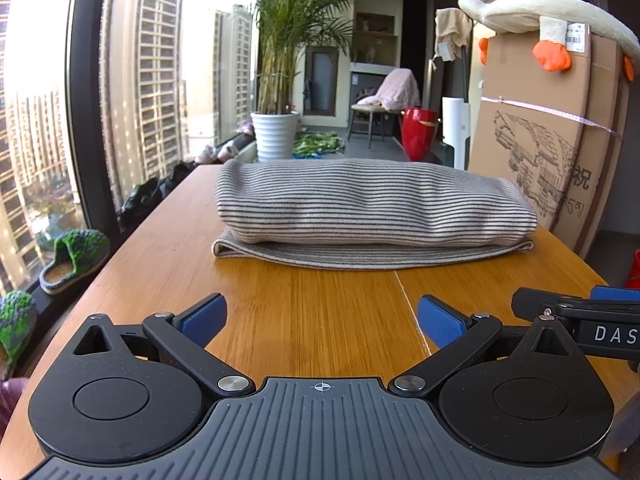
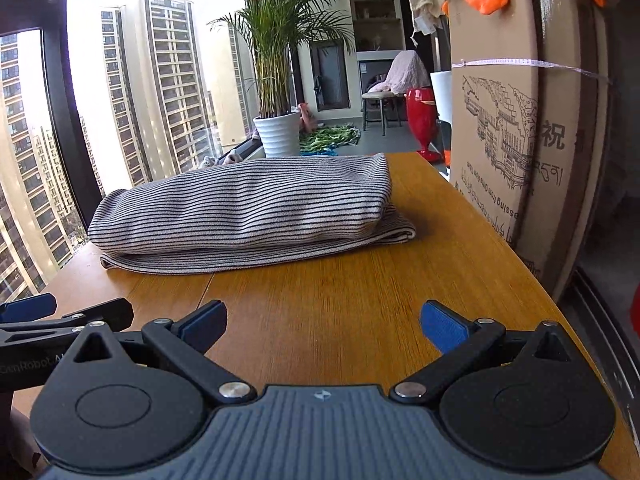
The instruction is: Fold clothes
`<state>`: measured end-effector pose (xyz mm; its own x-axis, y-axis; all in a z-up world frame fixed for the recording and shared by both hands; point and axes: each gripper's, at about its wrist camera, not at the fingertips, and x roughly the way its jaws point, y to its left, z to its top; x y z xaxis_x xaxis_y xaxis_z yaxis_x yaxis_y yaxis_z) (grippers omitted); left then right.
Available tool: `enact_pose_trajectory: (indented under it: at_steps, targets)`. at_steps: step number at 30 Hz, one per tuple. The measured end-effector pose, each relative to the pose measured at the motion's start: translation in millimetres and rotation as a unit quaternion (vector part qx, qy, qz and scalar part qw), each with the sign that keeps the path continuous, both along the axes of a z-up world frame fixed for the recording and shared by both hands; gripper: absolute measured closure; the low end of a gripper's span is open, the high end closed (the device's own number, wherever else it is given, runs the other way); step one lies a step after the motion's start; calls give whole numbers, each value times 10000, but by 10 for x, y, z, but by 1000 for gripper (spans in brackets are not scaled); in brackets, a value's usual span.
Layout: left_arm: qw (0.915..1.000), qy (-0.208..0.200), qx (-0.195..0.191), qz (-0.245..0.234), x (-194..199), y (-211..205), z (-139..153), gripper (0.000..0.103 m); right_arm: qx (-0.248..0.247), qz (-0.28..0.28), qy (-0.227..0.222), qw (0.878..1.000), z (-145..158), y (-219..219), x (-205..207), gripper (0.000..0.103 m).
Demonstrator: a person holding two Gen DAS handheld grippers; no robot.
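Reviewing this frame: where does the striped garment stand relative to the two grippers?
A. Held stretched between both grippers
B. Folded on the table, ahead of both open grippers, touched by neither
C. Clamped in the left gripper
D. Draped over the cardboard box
B: the striped garment lies folded on the wooden table, with bare wood between it and the open left gripper and open right gripper.

Sunlit window (image 1: 48, 120) (towers outside), potted palm (image 1: 280, 80), cardboard box (image 1: 552, 140).

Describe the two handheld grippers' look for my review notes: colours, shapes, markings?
Left gripper and right gripper match: black linkage arms with silver pivot pins, blue ribbed pads, two round black discs flanking a grey ribbed housing with a small crosshair mark. White lettering shows on each one's side. No cables or sleeves visible.
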<state>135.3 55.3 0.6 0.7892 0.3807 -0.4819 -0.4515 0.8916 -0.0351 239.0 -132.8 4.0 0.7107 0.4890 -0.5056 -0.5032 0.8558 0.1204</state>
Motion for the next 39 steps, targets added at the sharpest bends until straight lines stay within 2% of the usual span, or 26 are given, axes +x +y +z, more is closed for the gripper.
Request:
enact_pose_trajectory:
  at_steps: [8, 17, 27, 39]
  targets:
    - [9999, -7, -8, 136, -91, -1, -10, 0, -143, -38, -253, 9996, 7, -1, -149, 0]
    - [9999, 50, -8, 95, -67, 8, -28, 0, -170, 1, -286, 9994, 4, 20, -164, 0]
    - [9999, 114, 90, 92, -47, -19, -30, 0, -132, -12, -198, 9997, -3, 17, -142, 0]
    - [9998, 171, -96, 11, -33, 35, -51, 0, -113, -9, -78, 9999, -12, 10, -103, 0]
